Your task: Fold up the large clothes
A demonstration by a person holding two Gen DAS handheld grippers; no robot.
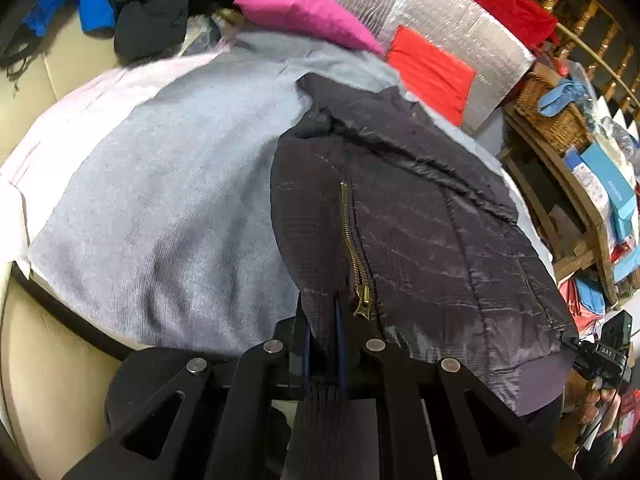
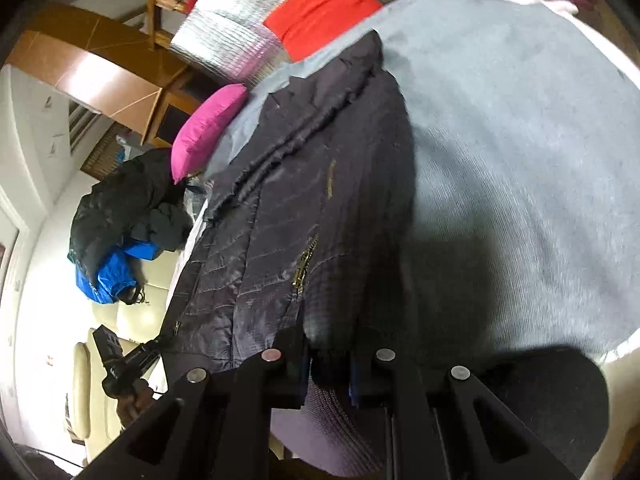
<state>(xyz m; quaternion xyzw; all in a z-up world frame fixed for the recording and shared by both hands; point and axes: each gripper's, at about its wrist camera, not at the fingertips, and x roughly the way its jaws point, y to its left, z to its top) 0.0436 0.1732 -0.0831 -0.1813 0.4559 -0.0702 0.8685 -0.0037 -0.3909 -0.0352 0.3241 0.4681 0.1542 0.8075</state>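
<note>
A dark quilted jacket (image 1: 420, 220) (image 2: 272, 220) with brass zips (image 1: 354, 248) (image 2: 302, 264) lies spread on a grey blanket (image 1: 160, 184) (image 2: 520, 140). My left gripper (image 1: 322, 320) is shut on the ribbed hem at the jacket's left end, just beside a zip pull. My right gripper (image 2: 330, 348) is shut on the ribbed hem at the other end. Each view also shows the other gripper at the far hem corner, held by a hand: the right gripper (image 1: 568, 338) and the left gripper (image 2: 156, 346). The hem hangs a little off the blanket's near edge.
A pink pillow (image 1: 304, 12) (image 2: 204, 128), a red cushion (image 1: 432, 72) and a silver padded sheet (image 1: 460, 28) lie at the far end. A heap of black and blue clothes (image 1: 148, 12) (image 2: 120, 232) sits on the cream sofa (image 1: 48, 360). Wooden shelves with baskets (image 1: 560, 120) stand beside.
</note>
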